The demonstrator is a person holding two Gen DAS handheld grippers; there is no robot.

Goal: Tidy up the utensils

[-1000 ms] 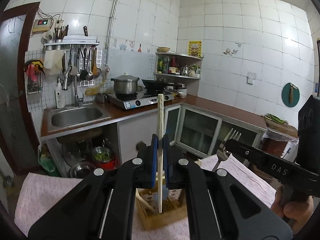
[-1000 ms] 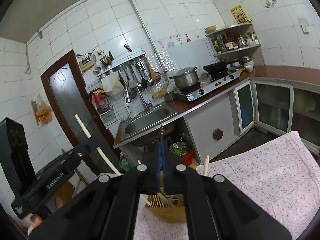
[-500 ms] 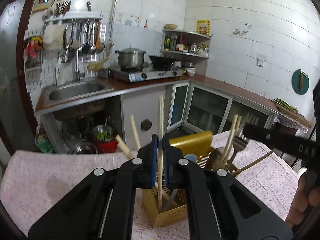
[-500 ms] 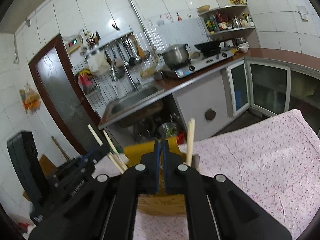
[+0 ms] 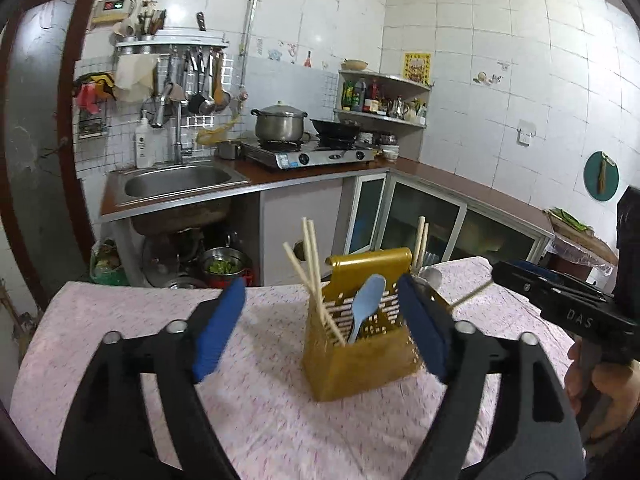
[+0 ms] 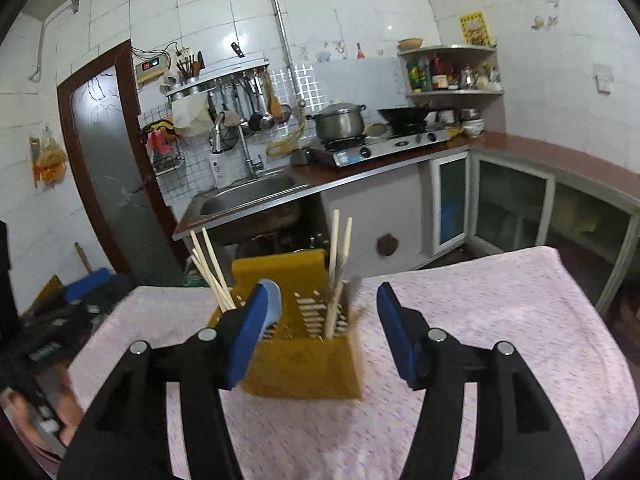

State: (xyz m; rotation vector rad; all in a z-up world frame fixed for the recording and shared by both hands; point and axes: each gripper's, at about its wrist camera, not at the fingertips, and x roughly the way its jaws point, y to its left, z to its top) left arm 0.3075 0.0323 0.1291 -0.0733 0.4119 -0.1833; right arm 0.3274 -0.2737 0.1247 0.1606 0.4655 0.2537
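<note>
A yellow slotted utensil holder (image 5: 360,356) (image 6: 300,360) stands on the pink cloth. In it are several wooden chopsticks (image 5: 310,264) (image 6: 340,264), a pale blue spoon (image 5: 366,300) (image 6: 274,300) and a blurred metal utensil (image 6: 352,292). My left gripper (image 5: 320,326) is just in front of the holder, its jaws opening wide, and the pads press on nothing. My right gripper (image 6: 322,336) is also close in front of it, jaws opening with nothing gripped. It shows in the left wrist view too, as the right gripper (image 5: 560,304) with a hand (image 5: 612,388) under it.
The pink flowered tablecloth (image 5: 280,420) covers the table in the foreground. Beyond its far edge are a steel sink (image 5: 176,180), a gas stove with a pot (image 5: 280,124) and a wok, glass-fronted cabinets (image 6: 512,208) and a dark door (image 6: 108,168).
Both grippers sank toward the holder. The left jaws, shut on a chopstick, opened and let it go. The right jaws, shut on a fork, opened too.
</note>
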